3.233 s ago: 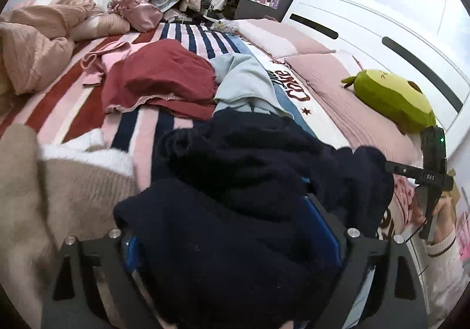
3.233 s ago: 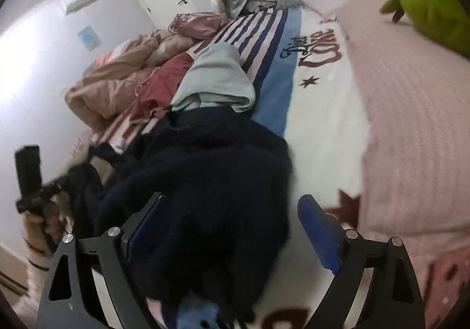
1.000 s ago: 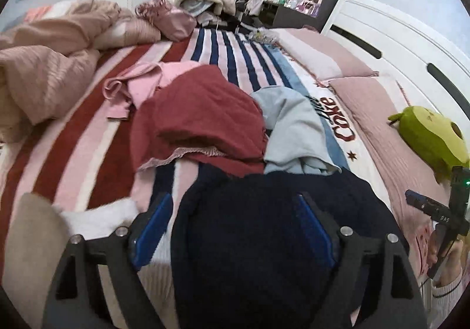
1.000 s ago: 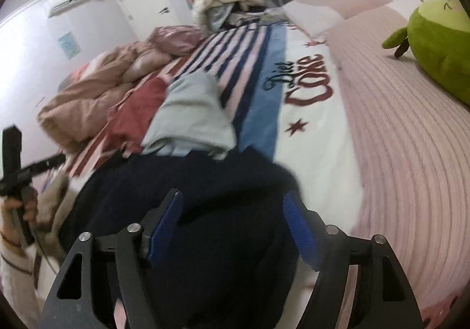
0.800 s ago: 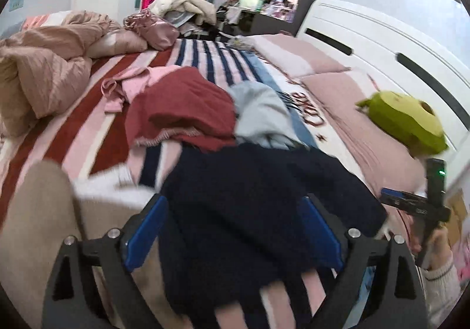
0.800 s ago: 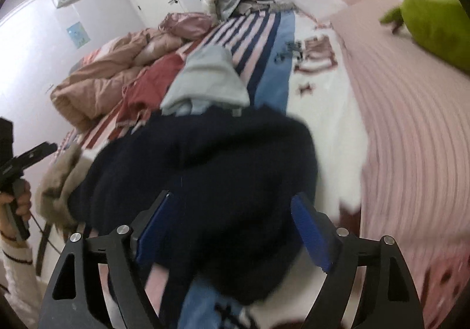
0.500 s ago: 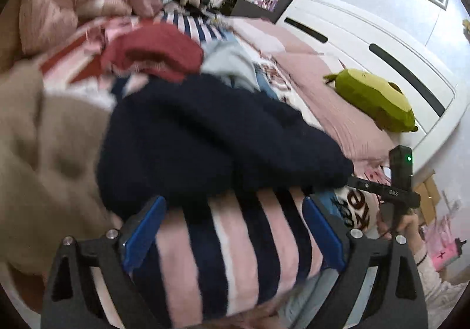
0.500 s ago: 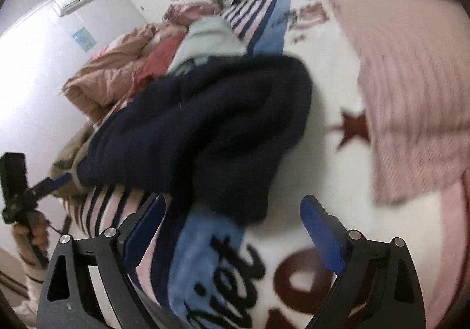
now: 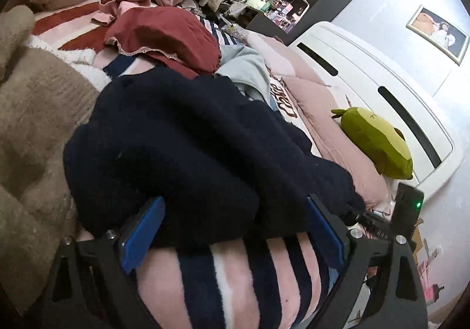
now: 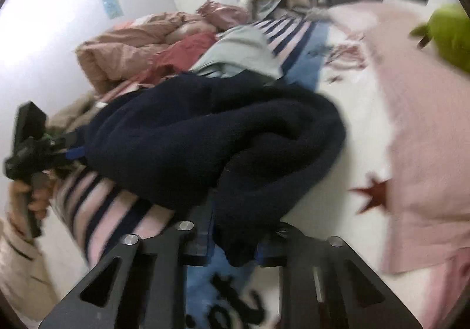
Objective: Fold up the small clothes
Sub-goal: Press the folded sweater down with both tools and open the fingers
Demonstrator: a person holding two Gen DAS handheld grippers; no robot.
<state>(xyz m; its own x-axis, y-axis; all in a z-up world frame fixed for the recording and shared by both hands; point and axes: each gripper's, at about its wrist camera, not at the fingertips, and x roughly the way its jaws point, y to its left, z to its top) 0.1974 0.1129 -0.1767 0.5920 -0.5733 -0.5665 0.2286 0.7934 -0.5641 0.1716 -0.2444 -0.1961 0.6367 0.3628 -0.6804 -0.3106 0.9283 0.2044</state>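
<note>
Your right tongs (image 10: 232, 249) pinched the near edge of the bunched navy fleece garment (image 10: 217, 135), which lay just ahead of your spread, empty left tongs (image 9: 232, 229).

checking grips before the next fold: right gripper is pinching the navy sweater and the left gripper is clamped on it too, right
Not quite. The right gripper is pinching the navy sweater, but the left gripper is open, its blue pads spread apart, as the left wrist view shows.

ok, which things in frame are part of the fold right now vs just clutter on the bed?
In play:
navy sweater
right gripper, shut on its near edge
left gripper, open at its near edge

Lying about:
maroon garment
pale blue garment
tan fleece
green plush
striped blanket
</note>
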